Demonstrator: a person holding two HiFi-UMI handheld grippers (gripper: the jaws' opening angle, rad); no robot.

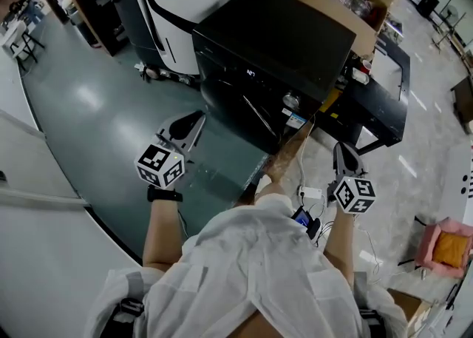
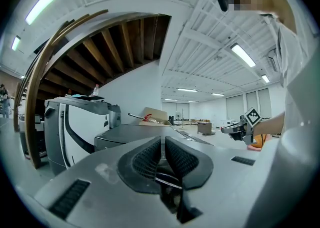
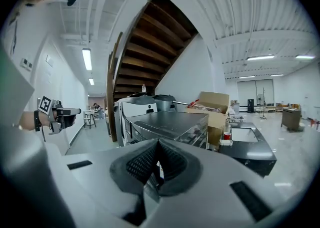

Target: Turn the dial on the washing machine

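- Head view: a black, box-shaped washing machine [image 1: 273, 41] stands ahead, with its small round silver dial [image 1: 290, 100] on the front panel. The left gripper [image 1: 194, 120] and right gripper [image 1: 342, 150] hover short of it, both apart from the dial.
- Left gripper view: the ribbed jaws are pressed together with nothing between them.
- Right gripper view: the jaws meet, empty, and point at the machine.

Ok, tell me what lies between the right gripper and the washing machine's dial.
Head view: a thin white cable over bare pale floor lies between the right gripper and the dial; nothing else.
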